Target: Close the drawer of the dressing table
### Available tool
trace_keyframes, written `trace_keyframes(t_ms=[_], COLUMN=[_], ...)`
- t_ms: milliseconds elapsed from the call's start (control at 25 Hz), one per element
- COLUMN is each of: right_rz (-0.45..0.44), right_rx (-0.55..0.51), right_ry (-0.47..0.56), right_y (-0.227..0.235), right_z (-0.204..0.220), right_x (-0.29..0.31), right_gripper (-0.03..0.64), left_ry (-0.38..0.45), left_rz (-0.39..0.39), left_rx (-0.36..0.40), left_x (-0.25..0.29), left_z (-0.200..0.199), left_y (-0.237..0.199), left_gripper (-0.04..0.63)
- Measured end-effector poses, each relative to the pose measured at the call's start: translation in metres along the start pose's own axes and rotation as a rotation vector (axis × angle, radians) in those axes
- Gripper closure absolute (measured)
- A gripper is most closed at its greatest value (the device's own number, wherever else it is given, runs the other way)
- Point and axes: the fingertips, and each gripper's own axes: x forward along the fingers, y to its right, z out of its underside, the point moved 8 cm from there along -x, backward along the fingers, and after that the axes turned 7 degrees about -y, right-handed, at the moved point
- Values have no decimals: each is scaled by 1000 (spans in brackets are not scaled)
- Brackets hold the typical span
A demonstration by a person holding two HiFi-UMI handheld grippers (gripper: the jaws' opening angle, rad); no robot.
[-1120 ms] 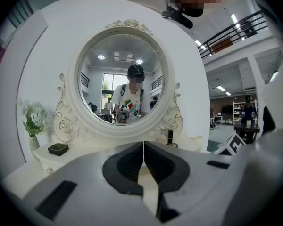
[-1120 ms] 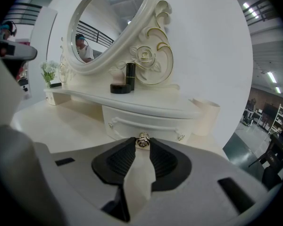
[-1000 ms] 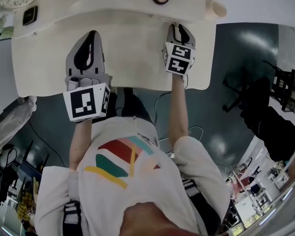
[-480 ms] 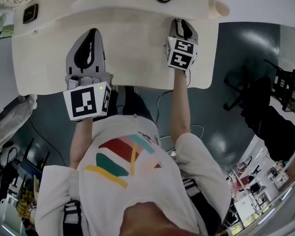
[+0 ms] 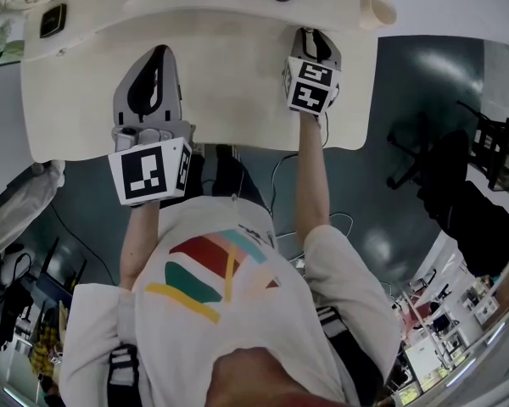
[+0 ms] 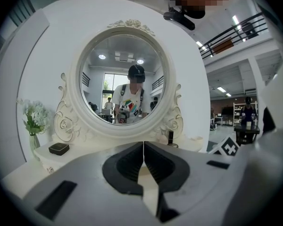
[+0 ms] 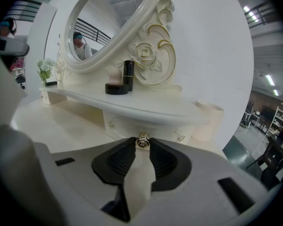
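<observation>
Right gripper (image 7: 142,147) is clamped on the small brass knob (image 7: 142,141) of the cream wooden drawer (image 7: 167,132) at its 12 o'clock, presumably to shove it in. Left gripper (image 6: 143,149), pinched together and empty, idles at 9 o'clock.

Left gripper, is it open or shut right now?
Shut: the left gripper shows both jaws pressed together along a thin line, nothing between them.

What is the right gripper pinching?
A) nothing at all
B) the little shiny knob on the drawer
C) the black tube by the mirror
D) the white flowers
B: in the right gripper view, the right gripper has its two jaw tips closed on either side of the small metal knob that sticks out of the cream drawer front.
</observation>
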Motion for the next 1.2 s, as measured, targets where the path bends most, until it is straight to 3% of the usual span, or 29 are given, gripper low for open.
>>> trace_keyframes(t_ms=[560, 920, 1200], right_rz=[8, 57, 49], right_rx=[64, 36, 17], right_ry=[26, 194, 372], right_y=[4, 4, -20], right_z=[-6, -54, -97], right_x=[-17, -88, -160], right_gripper=[485, 589, 615], left_ry=[59, 139, 232], left_rz=[-4, -6, -11], left_rx=[4, -5, -7], left_x=[-27, -60, -84], left_z=[-11, -34, -45], left_y=[-1, -3, -14], left_gripper=[589, 589, 589])
